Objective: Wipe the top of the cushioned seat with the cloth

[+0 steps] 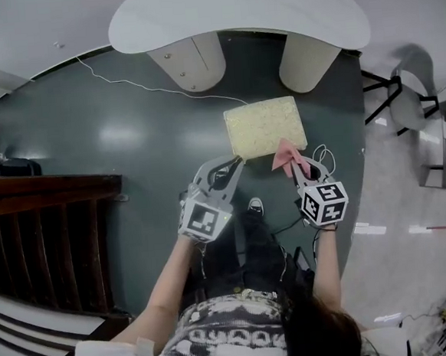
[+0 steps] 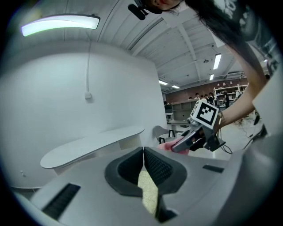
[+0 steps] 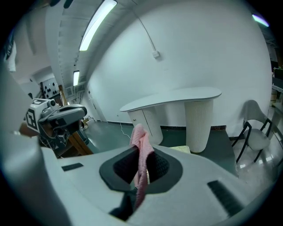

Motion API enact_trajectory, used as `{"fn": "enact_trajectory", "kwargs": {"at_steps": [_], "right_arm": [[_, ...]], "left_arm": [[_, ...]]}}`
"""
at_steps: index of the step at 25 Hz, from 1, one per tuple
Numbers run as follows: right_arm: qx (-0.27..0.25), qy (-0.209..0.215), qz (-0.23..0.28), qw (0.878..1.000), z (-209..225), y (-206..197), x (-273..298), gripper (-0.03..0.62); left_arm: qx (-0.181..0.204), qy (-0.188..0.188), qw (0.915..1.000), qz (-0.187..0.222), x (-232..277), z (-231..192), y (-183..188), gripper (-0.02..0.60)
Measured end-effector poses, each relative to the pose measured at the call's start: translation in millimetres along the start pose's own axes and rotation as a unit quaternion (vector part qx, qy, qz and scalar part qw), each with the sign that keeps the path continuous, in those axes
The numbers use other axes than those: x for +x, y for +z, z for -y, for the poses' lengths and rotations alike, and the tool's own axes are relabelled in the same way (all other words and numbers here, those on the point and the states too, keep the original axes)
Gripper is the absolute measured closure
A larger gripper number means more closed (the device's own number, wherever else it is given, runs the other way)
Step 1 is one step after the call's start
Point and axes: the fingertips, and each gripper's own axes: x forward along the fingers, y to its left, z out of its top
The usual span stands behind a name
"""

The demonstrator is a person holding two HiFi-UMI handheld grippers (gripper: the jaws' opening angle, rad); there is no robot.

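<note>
Jaws of the left gripper [image 1: 231, 165] sit pressed together, empty, at the near-left corner of the cushioned seat [image 1: 265, 126] (its own view shows yellow fabric just beyond them). The right gripper [image 1: 305, 168] clamps the pink cloth [image 1: 287, 156]; only the head view shows the cloth over the seat's near-right corner.

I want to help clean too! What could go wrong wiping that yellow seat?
The pink cloth hangs bunched in the right gripper, so it may slip out or wipe only a thin stripe. The seat might slide on the floor: the left gripper looks shut near its corner, not holding it.
</note>
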Motion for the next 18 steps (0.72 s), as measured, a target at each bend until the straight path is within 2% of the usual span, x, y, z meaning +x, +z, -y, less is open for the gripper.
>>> {"fn": "enact_trajectory", "kwargs": {"at_steps": [9,18], "right_arm": [[0.004,0.011,0.03,0.999,-27,11,-49,0.582],[0.006,-0.003,0.041,0.999,-35,24,-67,0.582]], "left_arm": [[-0.008,0.037,0.9993,0.0,-36,7,18,0.574],[0.007,0.003,0.9999,0.013,-30,13,49,0.574]]}}
